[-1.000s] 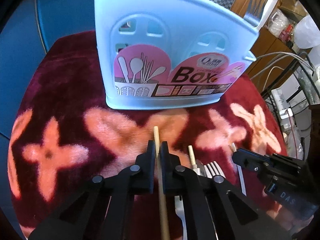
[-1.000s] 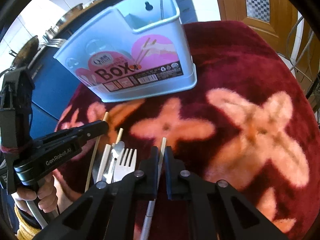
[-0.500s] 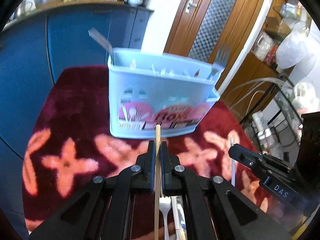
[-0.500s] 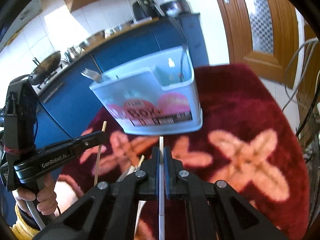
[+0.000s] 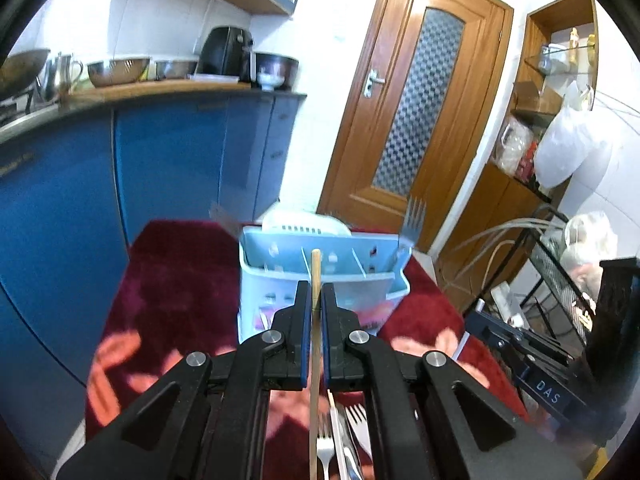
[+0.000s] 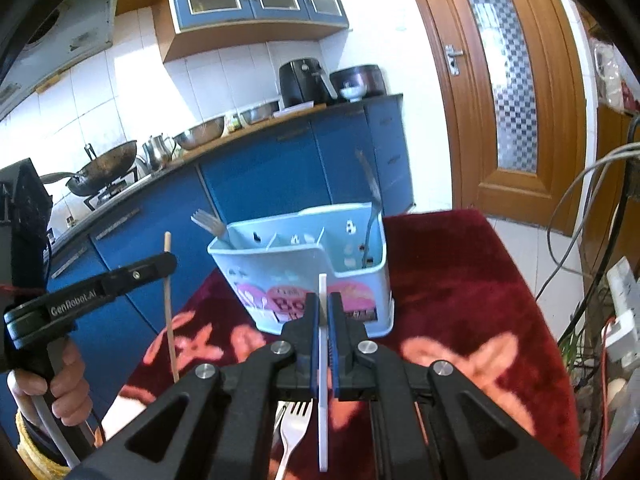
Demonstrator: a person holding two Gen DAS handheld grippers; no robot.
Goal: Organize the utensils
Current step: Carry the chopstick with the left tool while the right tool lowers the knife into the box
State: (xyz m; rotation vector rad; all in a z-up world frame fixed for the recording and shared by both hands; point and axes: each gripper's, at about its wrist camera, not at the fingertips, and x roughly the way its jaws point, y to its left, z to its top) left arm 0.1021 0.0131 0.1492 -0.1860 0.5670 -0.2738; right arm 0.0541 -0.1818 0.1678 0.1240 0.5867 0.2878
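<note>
Black left gripper (image 5: pixel 316 300) with blue pads, silver screws, "GenRobot.AI" lettering.

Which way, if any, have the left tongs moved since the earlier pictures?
Yes. The left tongs rose, lifting the wooden chopstick: they now look down into the blue utensil box.

The chopstick (image 5: pixel 315 280) looks like bare matt wood, and the utensil box (image 6: pixel 308 256) is smooth, pale blue plastic. A plush, fuzzy red cloth (image 6: pixel 452 264) covers the tabletop; the forks (image 6: pixel 294 426) shine like metal.

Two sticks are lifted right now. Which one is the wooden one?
The wooden chopstick is in the left hand-held gripper, its tan tip pointing at the blue utensil box. The stick in the right hand-held gripper is white.
</note>
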